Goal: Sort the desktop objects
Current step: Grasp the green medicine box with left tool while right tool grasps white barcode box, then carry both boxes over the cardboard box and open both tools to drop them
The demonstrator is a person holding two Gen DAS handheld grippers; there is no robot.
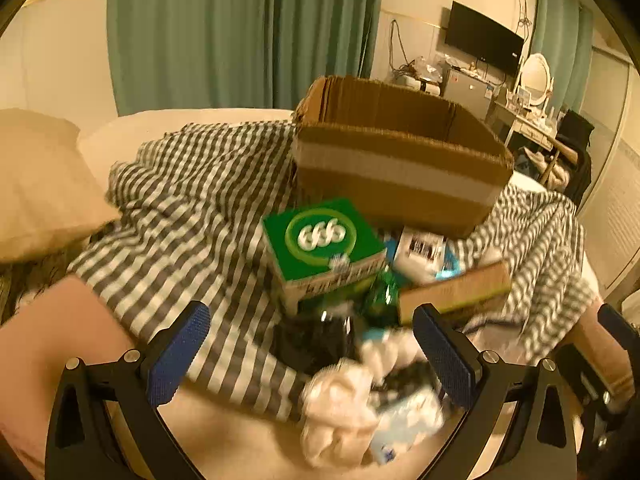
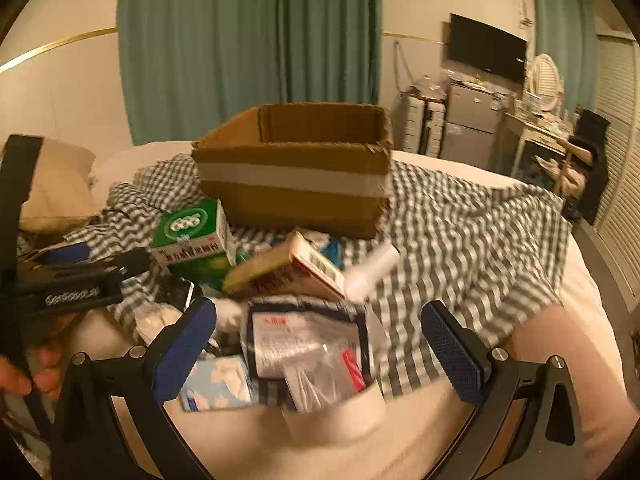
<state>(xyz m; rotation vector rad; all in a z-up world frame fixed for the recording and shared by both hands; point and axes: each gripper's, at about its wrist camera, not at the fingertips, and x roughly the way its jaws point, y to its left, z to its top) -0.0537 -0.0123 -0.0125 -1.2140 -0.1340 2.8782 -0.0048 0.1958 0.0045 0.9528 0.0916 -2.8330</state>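
Tools (image 1: 312, 344) (image 2: 320, 340) both spread above clutter; cardboard box (image 2: 296, 184) behind.

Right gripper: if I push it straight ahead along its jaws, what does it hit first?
Most likely the clear plastic packet lying between the open jaws of the right gripper, with a tan flat box just beyond it. The cardboard box sits farther back. Blur and fisheye make depth uncertain.
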